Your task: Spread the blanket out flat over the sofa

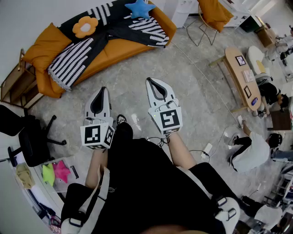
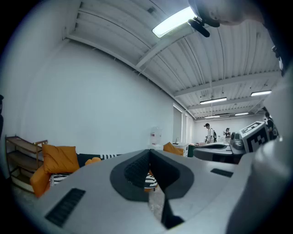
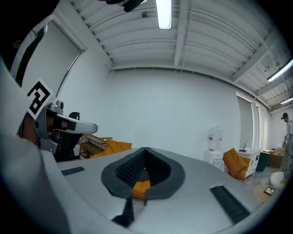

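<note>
Standing on the floor (image 1: 192, 77), we hold the left gripper (image 1: 103, 91) and the right gripper (image 1: 151, 82) side by side. The fingers (image 2: 135, 169) of both are closed, with nothing between them. The blanket (image 1: 75, 57) lies well ahead of the fingers, bunched on the sofa (image 1: 123, 48). One striped end hangs over the seat front, ahead and to the left of the left fingers. A flower cushion (image 1: 85, 26) and a star cushion (image 1: 139, 8) rest on it.
</note>
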`<state>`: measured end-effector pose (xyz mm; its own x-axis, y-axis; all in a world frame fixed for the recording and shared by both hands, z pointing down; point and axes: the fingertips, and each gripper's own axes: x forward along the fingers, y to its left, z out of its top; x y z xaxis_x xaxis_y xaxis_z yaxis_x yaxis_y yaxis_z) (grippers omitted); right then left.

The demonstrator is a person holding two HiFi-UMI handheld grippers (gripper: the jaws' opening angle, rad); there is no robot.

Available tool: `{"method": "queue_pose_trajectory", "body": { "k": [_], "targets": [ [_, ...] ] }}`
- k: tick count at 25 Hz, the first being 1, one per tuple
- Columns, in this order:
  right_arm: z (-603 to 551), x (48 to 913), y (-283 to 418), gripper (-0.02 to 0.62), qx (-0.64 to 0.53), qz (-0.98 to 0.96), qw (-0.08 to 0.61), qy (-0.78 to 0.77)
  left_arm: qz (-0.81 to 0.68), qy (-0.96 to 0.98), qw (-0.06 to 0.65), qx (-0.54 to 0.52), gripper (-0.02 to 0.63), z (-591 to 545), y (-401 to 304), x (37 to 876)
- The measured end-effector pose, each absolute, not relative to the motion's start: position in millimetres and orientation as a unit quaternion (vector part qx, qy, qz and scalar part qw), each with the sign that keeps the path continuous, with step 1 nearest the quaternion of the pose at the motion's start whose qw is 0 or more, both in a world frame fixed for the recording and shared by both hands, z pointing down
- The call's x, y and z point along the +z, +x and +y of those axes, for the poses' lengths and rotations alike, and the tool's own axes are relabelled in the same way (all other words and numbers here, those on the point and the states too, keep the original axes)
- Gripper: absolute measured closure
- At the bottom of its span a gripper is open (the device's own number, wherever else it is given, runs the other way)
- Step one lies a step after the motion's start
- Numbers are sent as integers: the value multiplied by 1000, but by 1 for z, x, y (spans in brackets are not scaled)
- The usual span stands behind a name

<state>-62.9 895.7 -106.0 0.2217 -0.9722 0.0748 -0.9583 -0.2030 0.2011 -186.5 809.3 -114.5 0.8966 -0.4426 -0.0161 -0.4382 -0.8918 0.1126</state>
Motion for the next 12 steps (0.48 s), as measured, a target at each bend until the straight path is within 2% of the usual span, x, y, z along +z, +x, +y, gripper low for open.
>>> {"method": "queue_pose_trajectory", "body": {
  "k": [7,12],
  "targets": [
    [904,-96,-69,588,-18,-619,111,777,-213,975,65,0,584,821,-181,-96],
    [893,-83,-46,587,-6,-612,111,783,-188,980,62,10,583,811,-153,-86]
  ]
}}
